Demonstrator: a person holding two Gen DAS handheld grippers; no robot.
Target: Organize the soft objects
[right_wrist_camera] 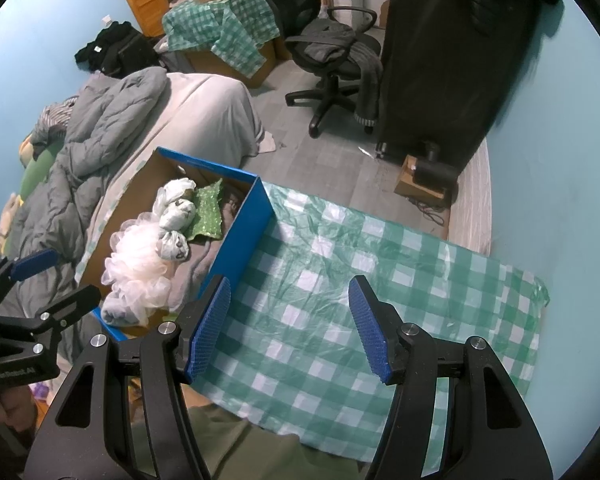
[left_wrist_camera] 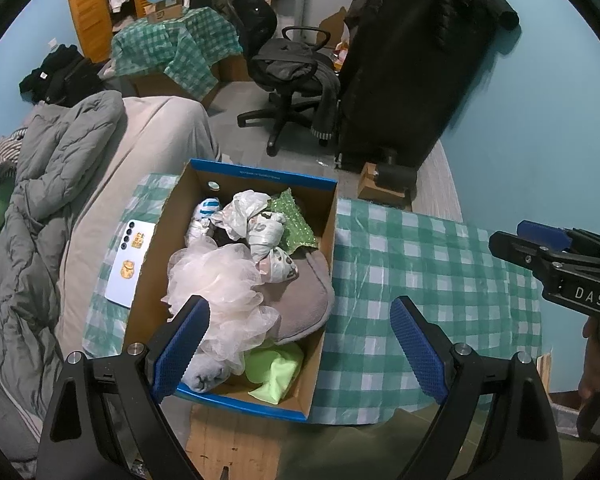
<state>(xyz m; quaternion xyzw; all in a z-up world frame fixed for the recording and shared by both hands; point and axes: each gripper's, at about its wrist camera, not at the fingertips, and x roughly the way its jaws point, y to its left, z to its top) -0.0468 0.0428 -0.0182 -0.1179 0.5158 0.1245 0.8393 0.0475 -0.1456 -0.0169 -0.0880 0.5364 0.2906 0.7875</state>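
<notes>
1. The soft objects are sitting piled in an open cardboard box [left_wrist_camera: 240, 292] on the left part of the checked cloth [left_wrist_camera: 420, 272], its long axis running away from me.
2. I am seeing a phone [left_wrist_camera: 131, 264] lying just beside the box's left wall, with a grey duvet [left_wrist_camera: 40, 200] further left.
3. A pale mesh pouf [left_wrist_camera: 216, 280] is lying on a grey cushion [left_wrist_camera: 304, 292]; knotted white bags [left_wrist_camera: 268, 236] are sitting behind it.
4. My left gripper [left_wrist_camera: 300, 344] is hovering over the box's near end, jaws spread apart and empty.
5. My right gripper [right_wrist_camera: 290, 328] is hanging over bare cloth right of the box, jaws likewise apart.
</notes>
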